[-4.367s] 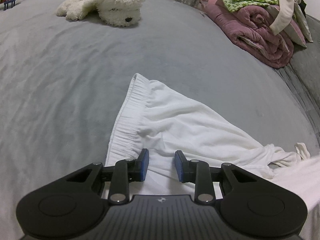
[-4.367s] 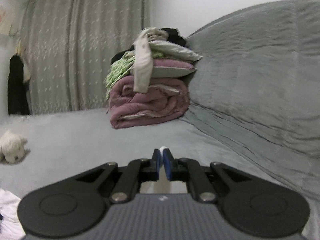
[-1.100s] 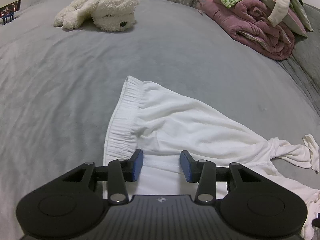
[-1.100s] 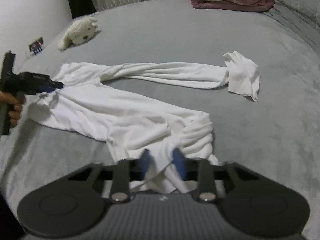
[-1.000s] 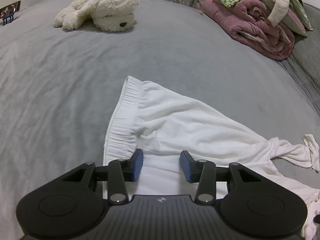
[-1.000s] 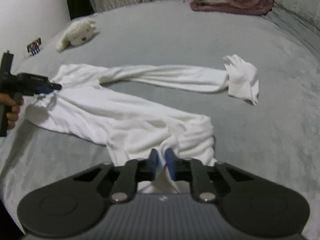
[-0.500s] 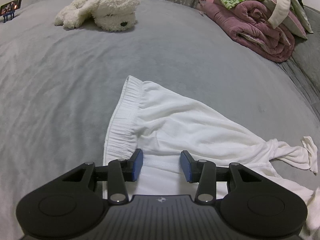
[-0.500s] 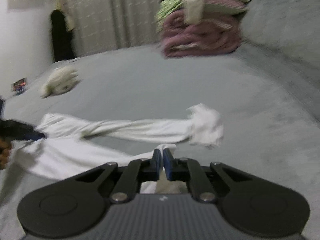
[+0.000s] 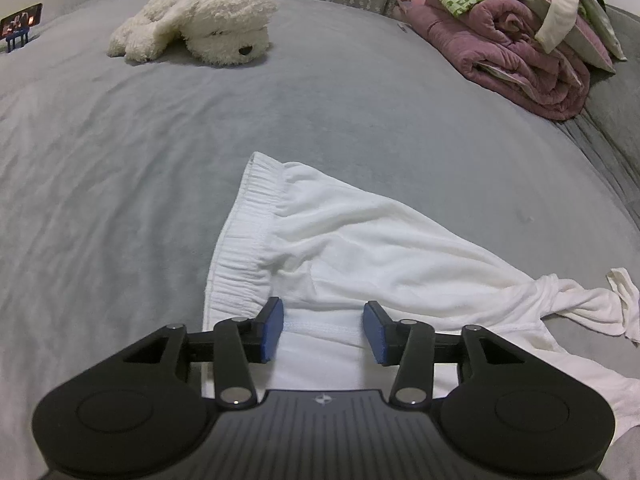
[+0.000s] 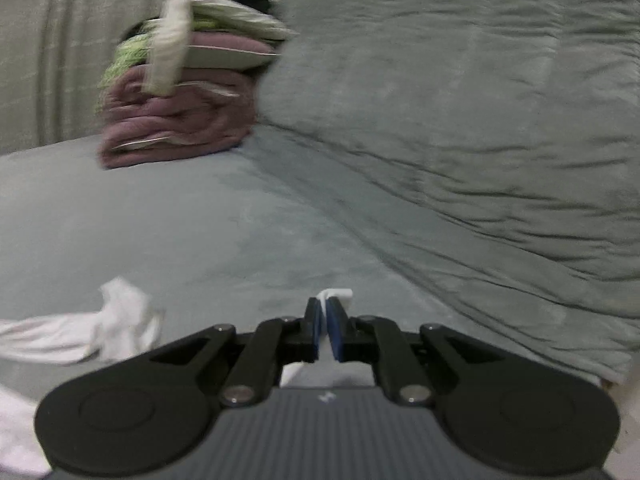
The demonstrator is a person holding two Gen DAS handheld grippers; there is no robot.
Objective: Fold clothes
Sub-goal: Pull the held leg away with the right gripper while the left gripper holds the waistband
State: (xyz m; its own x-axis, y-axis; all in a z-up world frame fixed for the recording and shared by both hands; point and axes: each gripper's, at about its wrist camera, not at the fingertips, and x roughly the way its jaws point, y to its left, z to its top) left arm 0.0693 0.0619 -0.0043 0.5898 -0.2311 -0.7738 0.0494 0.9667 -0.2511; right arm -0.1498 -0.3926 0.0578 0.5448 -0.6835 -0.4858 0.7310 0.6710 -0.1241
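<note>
White trousers (image 9: 360, 240) lie spread on the grey bed (image 9: 120, 160), the waistband (image 9: 244, 240) toward the left gripper (image 9: 323, 330). This gripper hangs over the waist part; its jaws have just been opening, they stand apart and press on nothing. The right gripper (image 10: 323, 330) is clamped on a white leg end (image 10: 336, 294), which sticks out past its tips. The other leg end (image 10: 120, 312) lies crumpled on the bed. A plush dog (image 9: 200, 24) and a pile of blankets (image 9: 520, 52) are far behind.
</note>
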